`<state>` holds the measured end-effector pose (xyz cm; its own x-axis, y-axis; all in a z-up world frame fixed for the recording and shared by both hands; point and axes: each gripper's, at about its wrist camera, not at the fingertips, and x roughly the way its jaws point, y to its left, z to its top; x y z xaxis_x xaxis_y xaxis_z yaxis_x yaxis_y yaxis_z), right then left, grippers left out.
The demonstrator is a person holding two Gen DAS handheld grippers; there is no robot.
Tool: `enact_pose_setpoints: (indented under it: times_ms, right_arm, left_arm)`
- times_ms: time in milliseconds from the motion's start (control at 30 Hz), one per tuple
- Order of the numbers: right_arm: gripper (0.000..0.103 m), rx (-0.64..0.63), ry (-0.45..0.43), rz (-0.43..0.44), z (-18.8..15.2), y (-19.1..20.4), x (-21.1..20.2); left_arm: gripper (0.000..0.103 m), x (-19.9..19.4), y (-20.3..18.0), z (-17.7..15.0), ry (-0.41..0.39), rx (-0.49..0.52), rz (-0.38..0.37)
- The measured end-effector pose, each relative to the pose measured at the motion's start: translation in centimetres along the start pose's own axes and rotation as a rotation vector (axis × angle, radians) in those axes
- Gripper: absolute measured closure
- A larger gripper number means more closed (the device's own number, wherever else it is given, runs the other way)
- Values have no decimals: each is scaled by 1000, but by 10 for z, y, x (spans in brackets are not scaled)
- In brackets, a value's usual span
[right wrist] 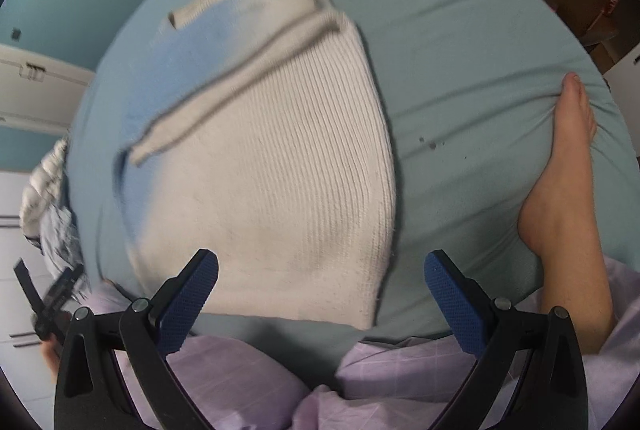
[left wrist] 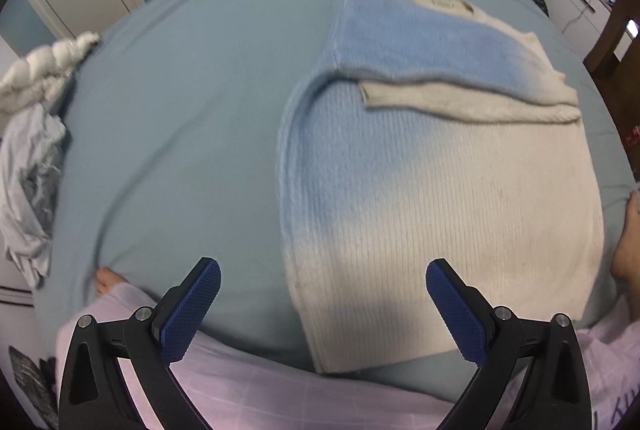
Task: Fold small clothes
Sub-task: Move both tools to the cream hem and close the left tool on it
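With sleeves already laid across the sweater [left wrist: 460, 198], mid-fold; both grippers [left wrist: 323, 304] [right wrist: 321, 294] spread, empty. Next: pinch hem, fold upward.

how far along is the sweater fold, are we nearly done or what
Partly done. The sweater lies flat on the bed with sleeves folded across its chest. Nothing is in hand: left claw and right claw are both open above the hem. Left: folding the body up, then the pile of clothes.
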<state>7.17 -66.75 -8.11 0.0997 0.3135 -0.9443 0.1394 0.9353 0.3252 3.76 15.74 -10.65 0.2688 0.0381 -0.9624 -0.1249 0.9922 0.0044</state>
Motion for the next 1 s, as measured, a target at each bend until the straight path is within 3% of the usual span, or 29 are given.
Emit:
enact_pose_setpoints:
  times_ms: [367, 600, 667, 767, 933, 1000]
  right_arm:
    - [2, -32, 205, -47, -19, 1, 70]
    - [2, -106, 260, -70, -35, 11, 82]
    - [2, -111, 265, -75, -37, 10, 84]
    - [2, -112, 277, -87, -41, 7, 87]
    - [2, -120, 298, -108, -43, 4, 93]
    - [2, -127, 310, -114, -45, 1, 97]
  left_arm:
    - [0, 72, 9, -18, 275, -87, -165]
    - [0, 123, 23, -54, 525, -189, -309]
    - [0, 131, 16, -68, 581, -144, -301]
    - [0, 140, 4, -86, 597, -29, -186]
    - [0, 148, 16, -91, 575, -84, -188]
    - [1, 156, 17, -95, 581, -89, -154]
